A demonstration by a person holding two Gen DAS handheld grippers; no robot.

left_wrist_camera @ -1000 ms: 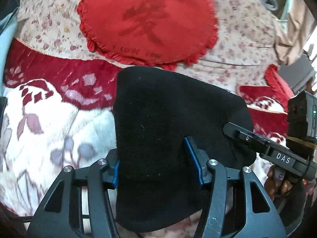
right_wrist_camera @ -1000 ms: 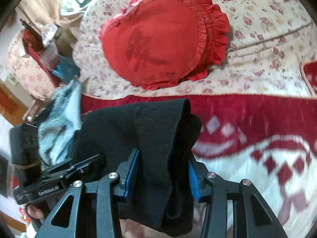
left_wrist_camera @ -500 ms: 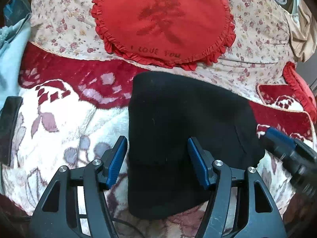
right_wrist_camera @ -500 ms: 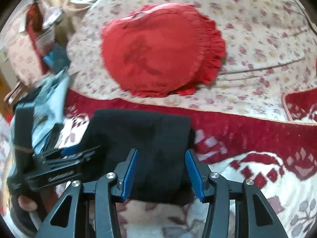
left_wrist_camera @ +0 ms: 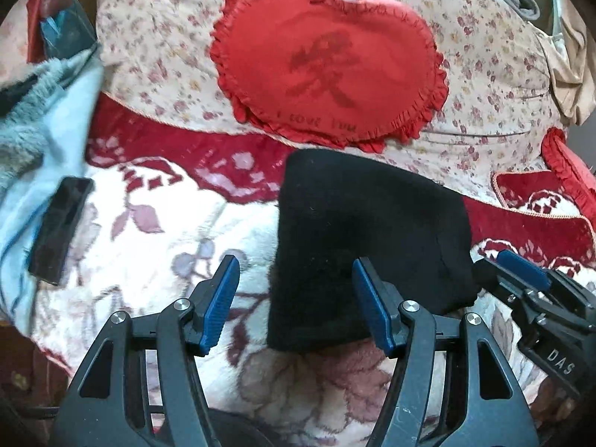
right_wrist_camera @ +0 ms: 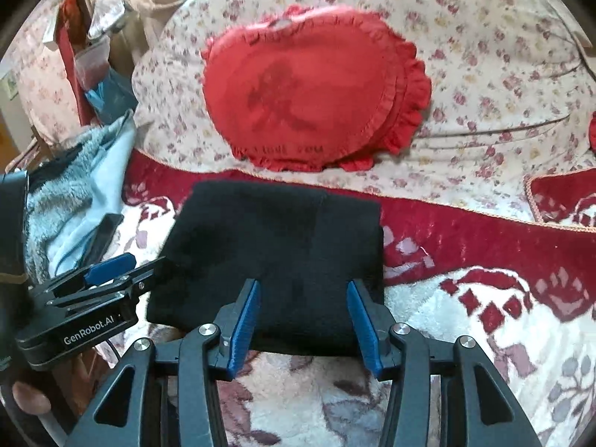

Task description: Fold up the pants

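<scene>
The folded black pants lie flat on the red-and-white blanket below the heart-shaped red cushion, while the left gripper and right gripper both gape wide, gripping nothing.

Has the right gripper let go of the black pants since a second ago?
Yes. The right gripper is open and has backed off; the black pants lie below the red heart pillow.

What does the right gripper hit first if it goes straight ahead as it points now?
Most likely the folded black pants: they lie right ahead of the open right gripper, on the blanket. The height above them is unclear, so it might skim over toward the red heart pillow.
</scene>
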